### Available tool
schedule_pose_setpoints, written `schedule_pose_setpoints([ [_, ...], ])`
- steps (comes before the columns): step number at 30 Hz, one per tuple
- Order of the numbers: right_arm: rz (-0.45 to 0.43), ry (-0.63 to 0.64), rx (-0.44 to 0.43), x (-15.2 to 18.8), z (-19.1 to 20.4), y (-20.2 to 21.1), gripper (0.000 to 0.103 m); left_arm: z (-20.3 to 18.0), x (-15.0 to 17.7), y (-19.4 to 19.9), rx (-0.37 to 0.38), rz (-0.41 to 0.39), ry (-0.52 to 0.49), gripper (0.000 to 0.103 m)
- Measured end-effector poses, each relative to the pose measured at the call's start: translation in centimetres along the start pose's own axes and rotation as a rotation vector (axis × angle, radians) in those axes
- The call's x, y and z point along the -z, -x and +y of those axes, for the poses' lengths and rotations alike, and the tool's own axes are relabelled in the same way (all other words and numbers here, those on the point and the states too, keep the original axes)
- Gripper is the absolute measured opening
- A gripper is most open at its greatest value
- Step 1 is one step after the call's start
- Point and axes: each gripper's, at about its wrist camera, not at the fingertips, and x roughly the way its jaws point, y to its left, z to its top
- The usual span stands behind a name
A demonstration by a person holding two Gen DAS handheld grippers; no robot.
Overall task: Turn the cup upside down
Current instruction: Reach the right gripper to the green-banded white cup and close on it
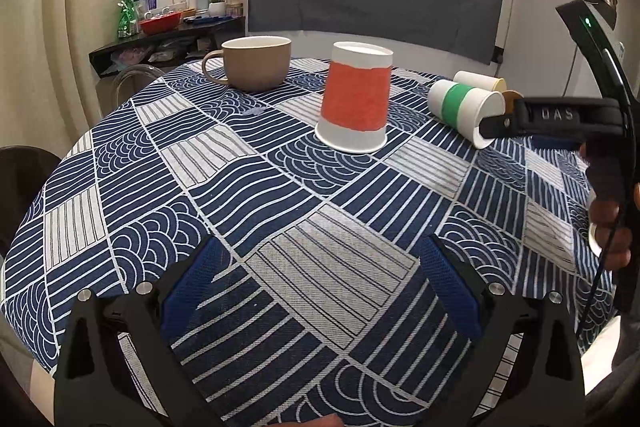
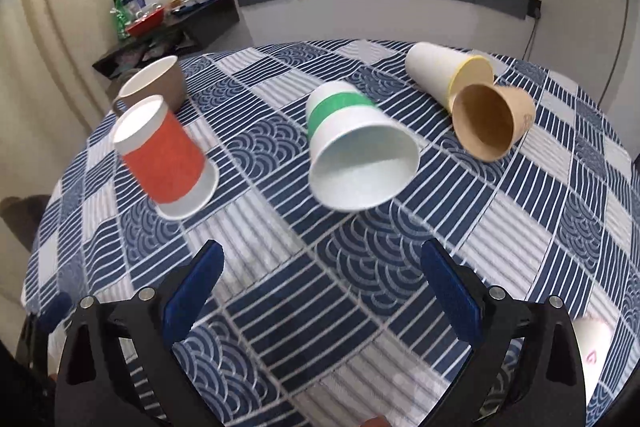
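An orange-banded paper cup [image 1: 356, 101] stands upside down on the patterned tablecloth; it also shows in the right wrist view [image 2: 166, 157]. A green-banded paper cup [image 1: 464, 107] lies on its side, mouth toward my right gripper [image 2: 320, 287], which is open, empty and a short way in front of it [image 2: 360, 151]. My left gripper [image 1: 316, 275] is open and empty, well short of the orange cup. The right gripper's finger tip [image 1: 496, 126] appears at the green cup's mouth in the left wrist view.
A brown mug [image 1: 252, 63] stands upright at the far left. A yellow-rimmed white cup [image 2: 444, 71] and a brown paper cup [image 2: 492, 121] lie on their sides at the right. The round table's edge [image 2: 40, 227] curves near. A shelf with clutter [image 1: 168, 23] stands behind.
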Motion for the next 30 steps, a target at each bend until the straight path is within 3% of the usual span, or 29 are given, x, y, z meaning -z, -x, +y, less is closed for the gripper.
schedule_pose_setpoints([
  [7,0.025,-0.026,0.016,-2.3,-0.7,-2.9,0.091,0.2,0.1,-0.2,0.023,0.002,-0.013,0.097],
  [8,0.031,-0.033,0.012,-2.6,-0.9,-3.4,0.087,0.2,0.1,-0.3,0.027,0.005,-0.019,0.097],
  [9,0.041,-0.045,0.008,-2.8,-1.1,-3.9,0.073,0.1,0.1,-0.4,0.031,0.008,-0.026,0.097],
  [10,0.053,-0.061,0.0,-3.0,-1.4,-4.4,0.068,0.0,0.2,-0.4,0.03,0.009,-0.03,0.097],
  [15,0.057,-0.115,-0.051,-3.5,-2.4,-5.8,0.054,-0.1,0.2,-0.4,0.034,0.002,-0.039,0.097],
  [21,0.053,-0.118,-0.097,-3.4,-2.1,-6.6,0.023,-0.1,0.1,-0.5,0.037,0.004,-0.047,0.097],
  [30,0.028,-0.06,-0.095,-2.4,-1.0,-5.2,0.013,0.0,0.0,-0.7,0.038,0.02,-0.032,0.097],
])
